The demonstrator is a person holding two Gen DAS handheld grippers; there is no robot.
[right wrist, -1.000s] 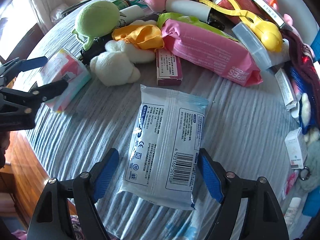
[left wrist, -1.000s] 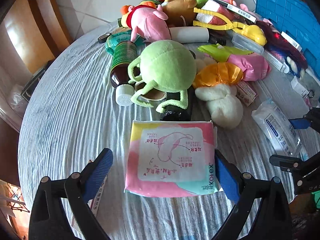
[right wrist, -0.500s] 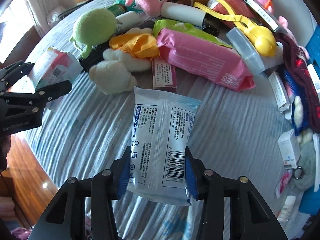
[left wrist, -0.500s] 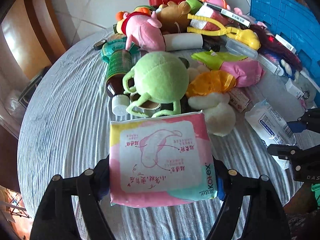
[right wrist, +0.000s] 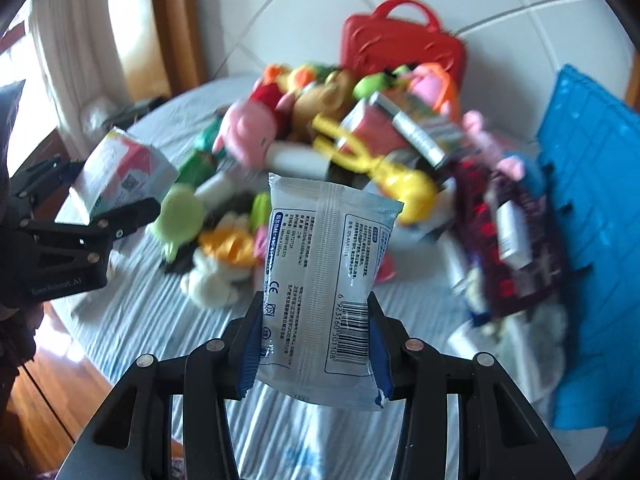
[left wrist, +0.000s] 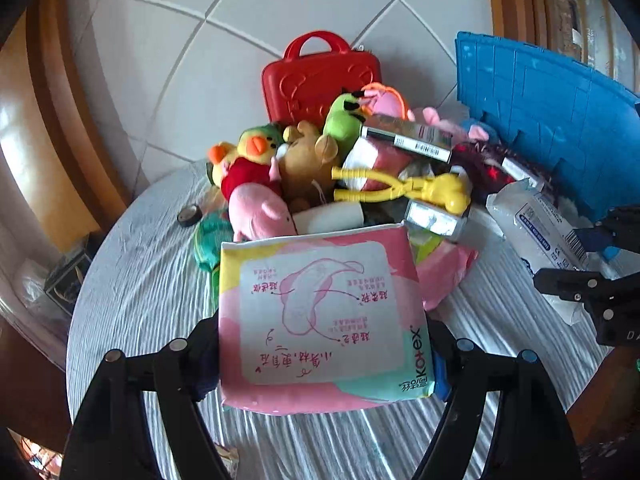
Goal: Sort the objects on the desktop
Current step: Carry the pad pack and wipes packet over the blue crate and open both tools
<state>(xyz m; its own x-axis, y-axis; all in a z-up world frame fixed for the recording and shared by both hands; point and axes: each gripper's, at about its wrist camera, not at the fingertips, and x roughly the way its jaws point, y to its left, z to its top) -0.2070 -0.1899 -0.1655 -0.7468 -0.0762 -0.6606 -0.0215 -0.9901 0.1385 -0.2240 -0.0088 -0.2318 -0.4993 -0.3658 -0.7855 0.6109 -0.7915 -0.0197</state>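
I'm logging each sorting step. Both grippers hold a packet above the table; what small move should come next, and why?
Probably carry both toward the blue crate: the left gripper clamps the pink pad pack, the right gripper the white packet, both clear of the pile.

Both wrist views look down, close, sharing toy heap (left wrist: 360, 168) on table (right wrist: 132, 320).

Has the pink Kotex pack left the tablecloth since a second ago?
Yes. The left gripper has lifted the pink pack off the tablecloth; it now overlaps the toy pile behind.
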